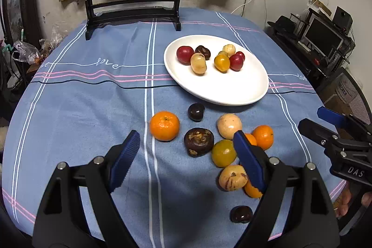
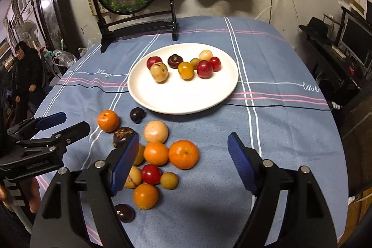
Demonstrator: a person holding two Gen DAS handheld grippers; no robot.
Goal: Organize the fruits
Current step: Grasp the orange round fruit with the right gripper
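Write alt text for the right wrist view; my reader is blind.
A white plate holding small fruits sits on a blue striped tablecloth, with oranges and other fruits loose in front. The open right hand-held gripper hovers above them; the left hand-held gripper is at left.

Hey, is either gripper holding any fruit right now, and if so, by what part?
Nothing is held. The left gripper and right gripper are both open above the loose fruit on the tablecloth, with no fruit between their fingers.

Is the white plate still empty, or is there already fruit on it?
Not empty. The white plate already holds several small fruits, red, yellow, pale and dark, grouped on its far half. Its near half is bare.
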